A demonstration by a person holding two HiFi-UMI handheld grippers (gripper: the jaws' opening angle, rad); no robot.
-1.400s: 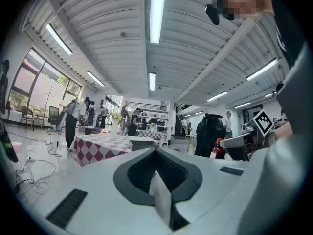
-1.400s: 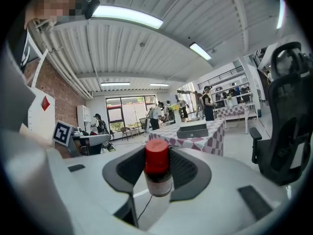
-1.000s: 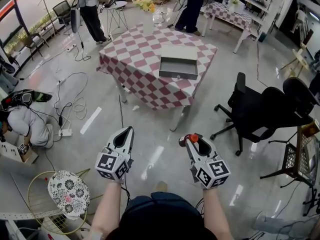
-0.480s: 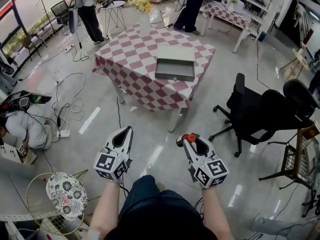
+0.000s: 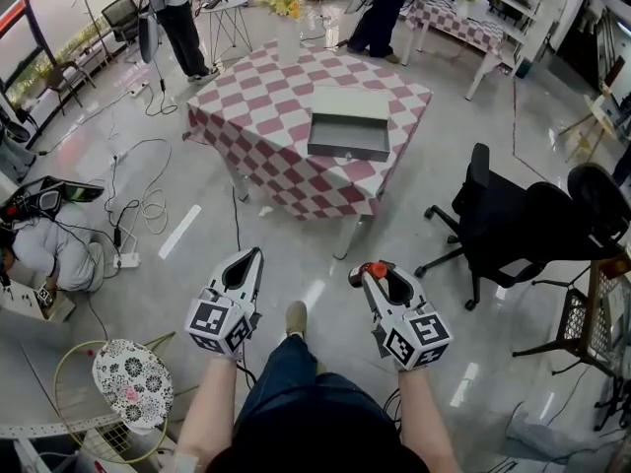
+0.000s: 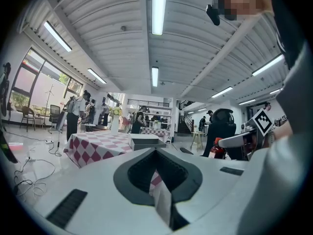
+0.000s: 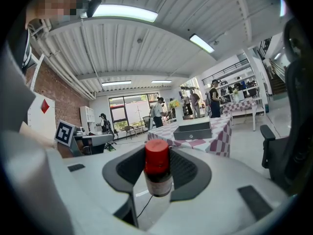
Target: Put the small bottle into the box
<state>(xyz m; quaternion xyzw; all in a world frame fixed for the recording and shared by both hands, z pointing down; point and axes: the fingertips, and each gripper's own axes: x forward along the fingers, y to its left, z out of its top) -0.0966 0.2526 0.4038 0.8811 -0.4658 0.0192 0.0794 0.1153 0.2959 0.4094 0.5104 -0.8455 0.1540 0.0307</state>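
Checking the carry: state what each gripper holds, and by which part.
The right gripper holds the small bottle by its body, below the red cap. The left gripper holds nothing; its jaws are together.

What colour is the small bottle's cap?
Red cap, clearest in the right gripper view.

out front, loaded on one side

holds both bare forearms forward, left forearm and right forearm roughly parallel and apart. points the left gripper ahead and slightly down, jaws closed tip to tip on nothing. grips a small bottle in the right gripper, jaws wide around it, red cap up. stands with one shoe forward between the grippers.
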